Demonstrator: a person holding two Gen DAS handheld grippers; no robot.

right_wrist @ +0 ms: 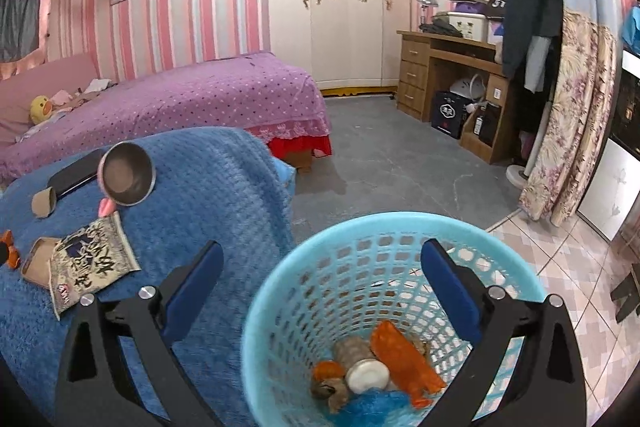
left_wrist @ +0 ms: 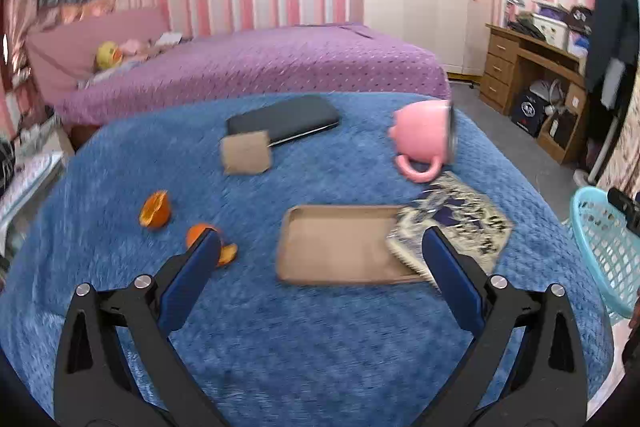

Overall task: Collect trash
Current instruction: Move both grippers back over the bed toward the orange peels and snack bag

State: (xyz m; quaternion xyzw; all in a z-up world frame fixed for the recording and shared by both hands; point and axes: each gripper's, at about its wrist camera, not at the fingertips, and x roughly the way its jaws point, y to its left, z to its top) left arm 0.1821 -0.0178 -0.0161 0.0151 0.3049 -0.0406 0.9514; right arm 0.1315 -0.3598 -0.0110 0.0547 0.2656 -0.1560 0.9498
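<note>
My left gripper [left_wrist: 320, 247] is open and empty over the blue blanket [left_wrist: 280, 347]. Ahead of it lie a flat cardboard tray [left_wrist: 336, 247], a printed snack wrapper [left_wrist: 460, 223], orange peel pieces [left_wrist: 156, 211] and a cardboard tube [left_wrist: 246, 151]. My right gripper [right_wrist: 320, 267] is open and empty above the light blue trash basket [right_wrist: 280, 287], which holds an orange wrapper [right_wrist: 404, 359], a small bottle [right_wrist: 366, 373] and other scraps. The wrapper [right_wrist: 92, 263] and tube [right_wrist: 43, 202] also show in the right wrist view.
A pink mug [left_wrist: 424, 139] lies on its side on the blanket beside a dark flat case [left_wrist: 284, 119]. The basket [left_wrist: 604, 247] stands off the blanket's right edge. A purple bed [left_wrist: 248, 67], a wardrobe [right_wrist: 344, 7] and a wooden desk [right_wrist: 448, 75] lie beyond.
</note>
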